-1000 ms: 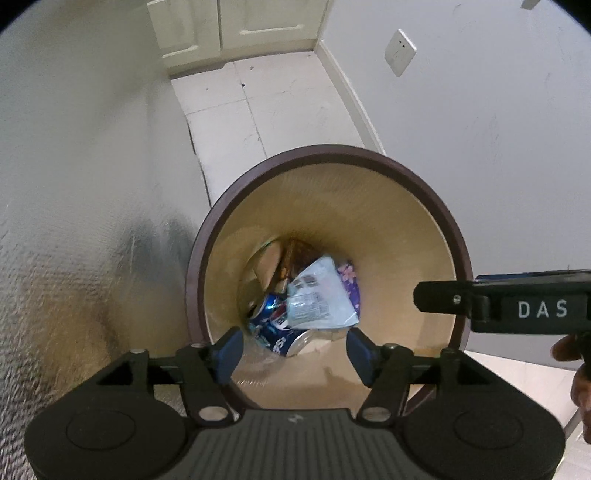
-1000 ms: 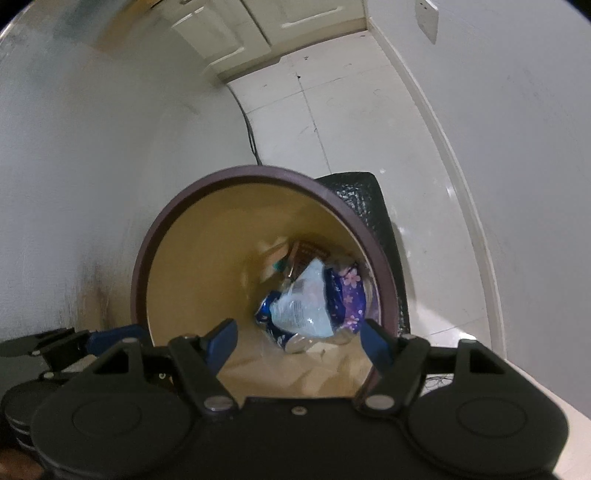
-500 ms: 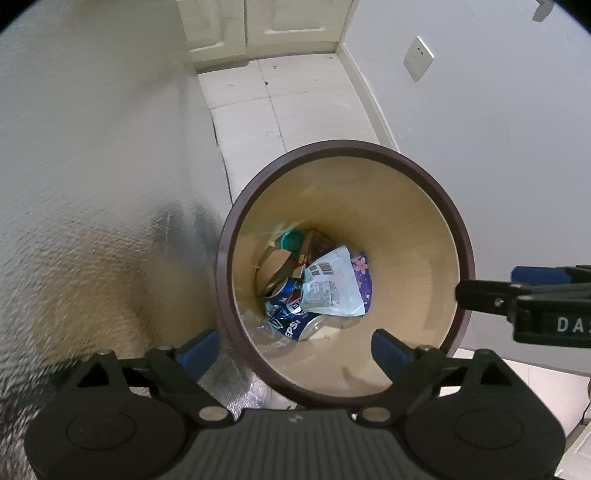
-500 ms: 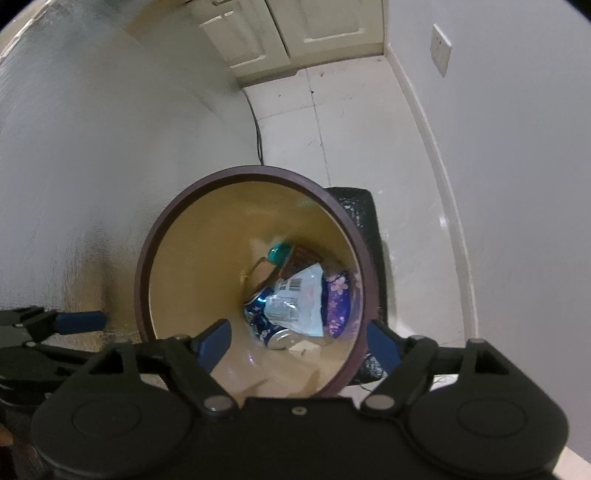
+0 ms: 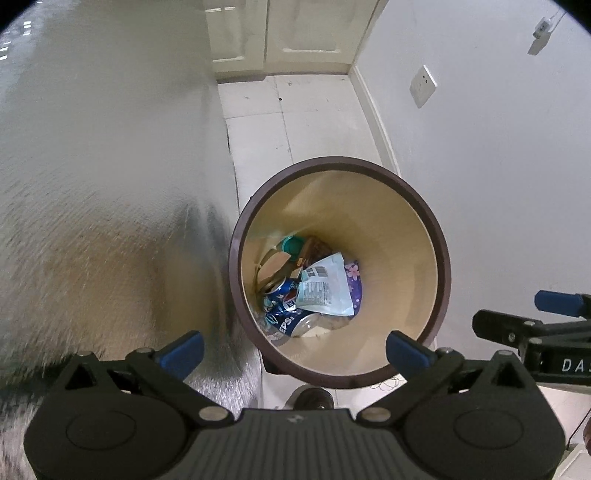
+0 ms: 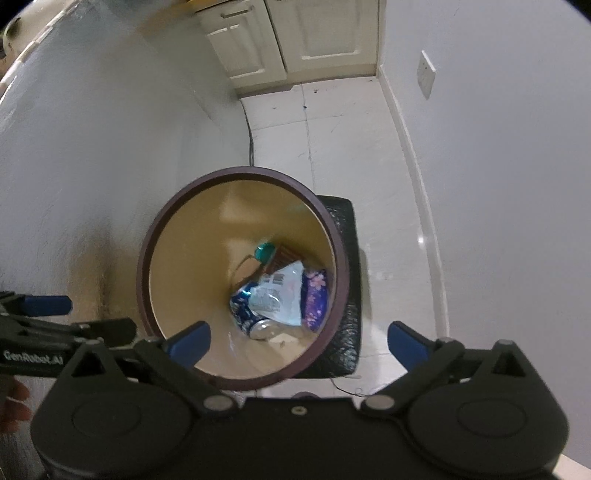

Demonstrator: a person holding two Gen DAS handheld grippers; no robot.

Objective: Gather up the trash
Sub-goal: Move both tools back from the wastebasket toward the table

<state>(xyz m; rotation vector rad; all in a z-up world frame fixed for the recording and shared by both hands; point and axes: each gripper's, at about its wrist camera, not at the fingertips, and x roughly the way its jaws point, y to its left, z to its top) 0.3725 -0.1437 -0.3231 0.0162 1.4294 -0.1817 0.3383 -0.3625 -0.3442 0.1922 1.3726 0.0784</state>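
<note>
Both tools hang over the bin with nothing in them. The left tool (image 5: 291,349) has just been spreading its jaws and they now stand wide apart, empty; the right tool (image 6: 297,341) has done the same, likewise empty.

Below them, the trash bin (image 5: 430,221) stands on the floor, dark rim, pale tan inside. The trash lies at its bottom: a crumpled blue soda can (image 5: 282,308) at about seven o'clock of the heap, a white printed pouch (image 5: 325,290) over the middle, a purple flowered wrapper (image 5: 352,280) at three o'clock, a teal cap (image 5: 290,245) at eleven, brownish cardboard scraps beside it.

All of it looks light. I'd guess the pouch and wrapper are limp and slippery, best pinched at an edge; the can is thin and would dent, so take it across its body. The bin itself looks stiff, and its rim is the obvious place to take hold.

A brushed metallic panel (image 5: 110,184) rises at nine o'clock, a white wall (image 5: 498,166) with a socket (image 5: 423,86) at three, pale tiled floor (image 5: 295,122) and cream cabinet doors (image 6: 295,33) at twelve. A black mat (image 6: 345,280) lies under the bin's far side.
</note>
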